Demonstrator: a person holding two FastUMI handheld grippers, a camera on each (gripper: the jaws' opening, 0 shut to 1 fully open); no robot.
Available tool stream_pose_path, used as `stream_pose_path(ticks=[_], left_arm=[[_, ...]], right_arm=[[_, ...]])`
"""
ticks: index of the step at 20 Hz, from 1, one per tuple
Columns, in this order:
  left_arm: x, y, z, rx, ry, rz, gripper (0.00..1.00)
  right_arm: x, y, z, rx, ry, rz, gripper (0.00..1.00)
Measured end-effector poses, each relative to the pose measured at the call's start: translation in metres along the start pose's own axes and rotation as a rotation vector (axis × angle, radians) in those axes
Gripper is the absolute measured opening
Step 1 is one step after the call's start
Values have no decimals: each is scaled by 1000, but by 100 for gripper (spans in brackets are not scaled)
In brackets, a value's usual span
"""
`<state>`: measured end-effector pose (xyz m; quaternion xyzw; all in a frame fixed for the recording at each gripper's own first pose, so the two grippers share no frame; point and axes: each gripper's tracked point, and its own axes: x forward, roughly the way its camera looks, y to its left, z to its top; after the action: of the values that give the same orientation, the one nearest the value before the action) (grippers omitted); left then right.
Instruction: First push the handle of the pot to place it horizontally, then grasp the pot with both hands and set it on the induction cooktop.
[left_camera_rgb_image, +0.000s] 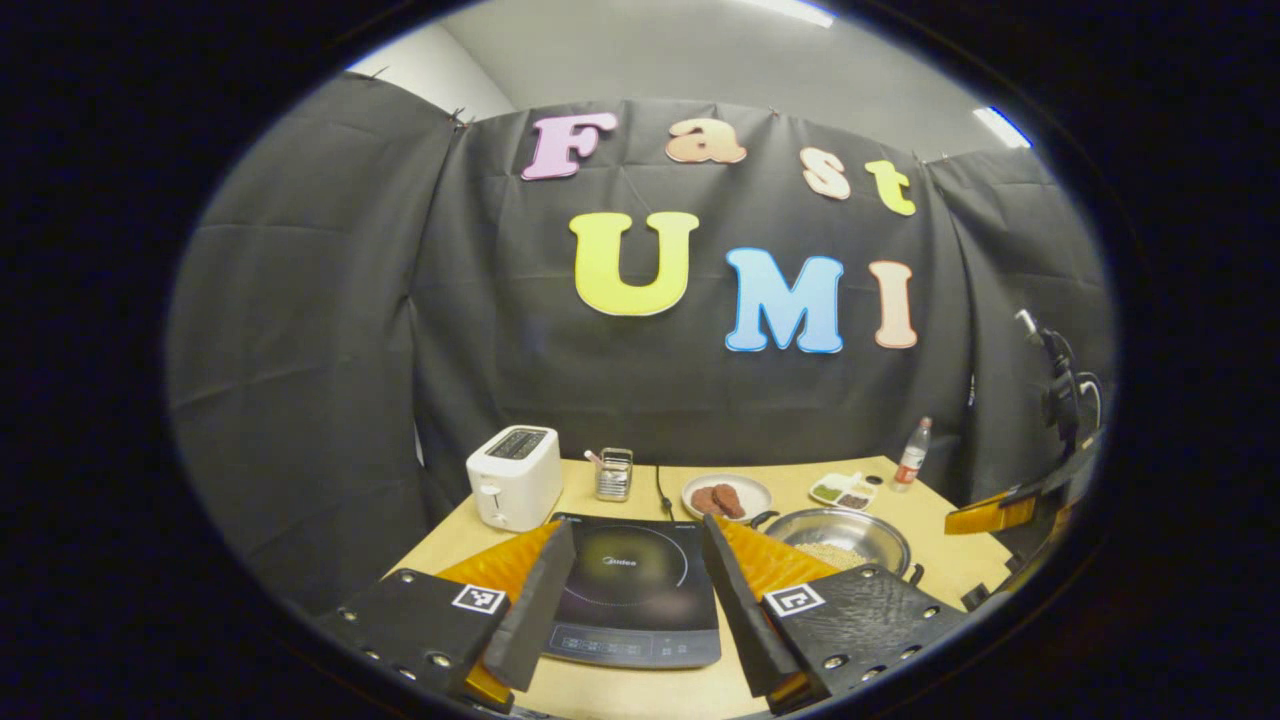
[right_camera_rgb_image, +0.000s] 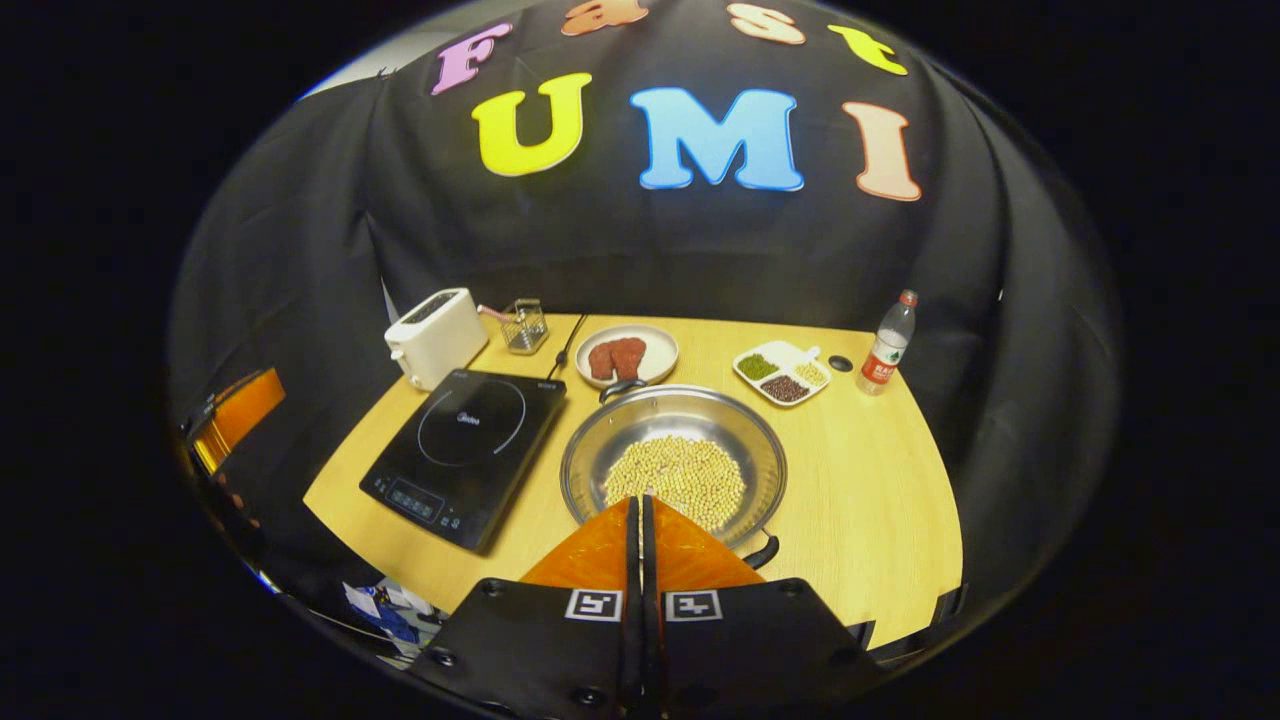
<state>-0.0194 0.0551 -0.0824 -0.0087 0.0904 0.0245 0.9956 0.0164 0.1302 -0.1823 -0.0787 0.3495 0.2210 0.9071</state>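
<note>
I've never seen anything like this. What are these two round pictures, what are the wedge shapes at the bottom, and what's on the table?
A person holds a two-finger tool in each hand, and a wide-angle camera rides on each. The wedges are each tool's own fingers. In the left gripper view the left tool is open above the induction cooktop. In the right gripper view the right tool is shut on nothing, near the pot of beans. The wooden table also carries a toaster, a plate of meat, a divided dish and a bottle. Nothing is held.

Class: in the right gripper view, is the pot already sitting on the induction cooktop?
No, the pot sits on the table beside the induction cooktop.
</note>
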Motion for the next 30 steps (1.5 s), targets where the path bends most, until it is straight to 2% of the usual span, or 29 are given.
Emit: stream_pose_path(ticks=[3,4,5,6,7,9,10,11,16,19,22,24,25,30], left_arm=[[3,-9,-2,15,7,21,78],[2,-12,-2,23,8,33,75],[3,-16,-3,29,10,42,78],[3,-22,-5,31,15,49,75],[5,-27,-7,30,24,55,78],[7,-36,-15,23,56,73,75],[8,-39,-17,22,65,82,78],[9,-44,-17,21,69,90,75],[12,-65,-23,30,105,121,75],[12,-77,-24,40,117,148,75],[10,-85,-28,56,126,178,78],[9,-91,-32,57,139,188,75],[9,-95,-32,55,142,191,78],[14,-111,-48,35,170,209,76]], right_arm=[[24,-2,-36,-17,108,44,1],[31,-3,-45,-12,134,53,4],[37,-7,-52,-21,148,56,0],[45,-11,-59,-42,167,59,2],[51,-14,-68,-58,191,66,2],[62,-17,-83,-61,233,90,0],[69,-21,-89,-64,253,96,2],[74,-25,-94,-72,272,100,2],[95,-39,-123,-107,365,124,2],[103,-49,-131,-153,391,132,2],[110,-42,-136,-137,402,177,2],[114,-45,-136,-164,400,184,2],[115,-51,-135,-177,397,180,2],[120,-80,-135,-196,394,135,2]])
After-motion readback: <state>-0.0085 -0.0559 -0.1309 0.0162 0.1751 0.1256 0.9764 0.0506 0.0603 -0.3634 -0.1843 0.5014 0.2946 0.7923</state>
